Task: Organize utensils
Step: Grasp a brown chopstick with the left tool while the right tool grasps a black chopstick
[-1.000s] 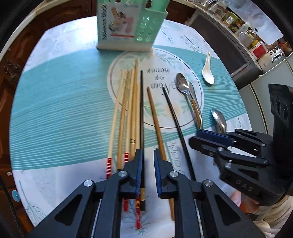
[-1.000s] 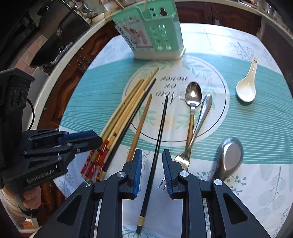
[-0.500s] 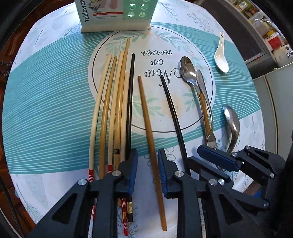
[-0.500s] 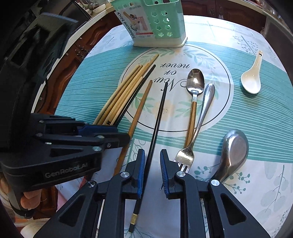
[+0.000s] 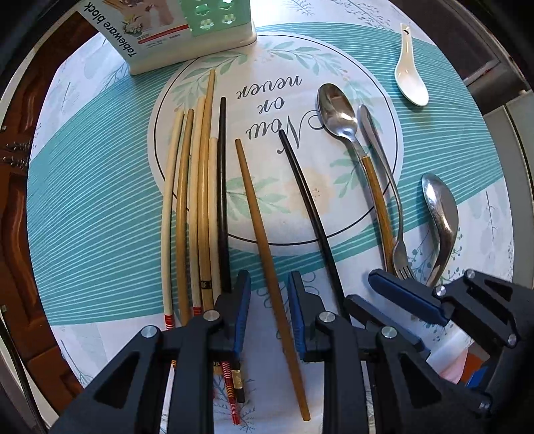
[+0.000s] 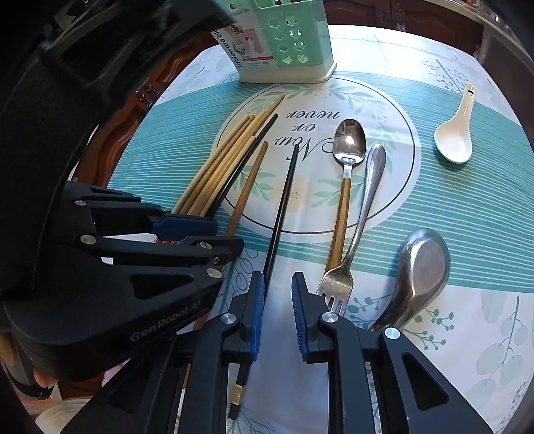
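1. Left wrist view: the left gripper (image 5: pixel 268 310) is released, its 2 fingers on either side of the brown chopstick (image 5: pixel 263 240) and not touching it.
2. At 11 o'clock from this gripper lies a bundle of pale chopsticks (image 5: pixel 197 207) with 1 black stick (image 5: pixel 222 187) at its right side.
3. The holder (image 5: pixel 187 30) stands at 12 o'clock, at the far edge of the tablecloth (image 5: pixel 83 207).
4. The right gripper (image 5: pixel 393 300) is at 3 o'clock, near the fork (image 5: pixel 383 173).
5. Right wrist view: the right gripper (image 6: pixel 277 313) is released too; the black chopstick (image 6: pixel 283 200) runs beside its left finger, whether touching I cannot tell.
6. The spoon (image 6: pixel 347 173) and the fork (image 6: pixel 363 207) lie at 1 o'clock, crossing near the fork's tines.
7. The ladle (image 6: pixel 420 267) is at 2 o'clock; the white spoon (image 6: pixel 455 133) is further, also at 2 o'clock.
8. The left gripper (image 6: pixel 213 230) is at 10 o'clock, over the bundle's near ends.
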Demonstrator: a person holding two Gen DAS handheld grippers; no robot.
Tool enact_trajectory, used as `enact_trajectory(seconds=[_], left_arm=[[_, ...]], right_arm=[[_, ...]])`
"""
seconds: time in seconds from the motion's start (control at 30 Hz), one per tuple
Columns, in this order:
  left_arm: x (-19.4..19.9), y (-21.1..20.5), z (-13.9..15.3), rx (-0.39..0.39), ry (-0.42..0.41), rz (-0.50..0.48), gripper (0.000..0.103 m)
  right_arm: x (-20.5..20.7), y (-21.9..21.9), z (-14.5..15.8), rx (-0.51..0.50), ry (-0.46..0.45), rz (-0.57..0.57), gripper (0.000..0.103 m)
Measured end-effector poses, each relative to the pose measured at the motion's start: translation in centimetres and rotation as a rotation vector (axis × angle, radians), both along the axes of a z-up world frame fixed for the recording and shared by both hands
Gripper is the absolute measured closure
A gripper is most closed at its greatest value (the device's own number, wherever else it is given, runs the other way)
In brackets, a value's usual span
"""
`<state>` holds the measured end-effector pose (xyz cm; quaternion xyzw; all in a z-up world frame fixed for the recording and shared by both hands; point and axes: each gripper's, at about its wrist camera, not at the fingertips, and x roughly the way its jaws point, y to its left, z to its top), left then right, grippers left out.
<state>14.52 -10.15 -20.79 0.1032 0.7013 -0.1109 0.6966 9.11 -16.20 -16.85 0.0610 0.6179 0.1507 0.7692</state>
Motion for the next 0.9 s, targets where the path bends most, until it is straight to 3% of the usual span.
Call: enact_trajectory(seconds=[0.07,0.23,0.7,0.9], left_arm=[[0.2,0.0,0.0,0.002,0.009,0.010,0.083],[0.5,1.3,0.1,-0.033,0.027,0.049,0.098],[-1.4,4.1,-0.2,-0.175,0.055,0.107,0.099],[-2.6,6.9,0.5,-0.247,0.025,0.130,0.099]], right_arm=[[-0.1,0.1,-0.1,0.000,0.002,0.000,0.085],[-0.3,0.2,-0.2,0.001,0.012,0.003,0.085],[2.9,1.2,-1.3,-0.024,0.084,-0.007,0.085],[4.3,4.0,-1.2,-0.172,0.085,0.022,0.085]])
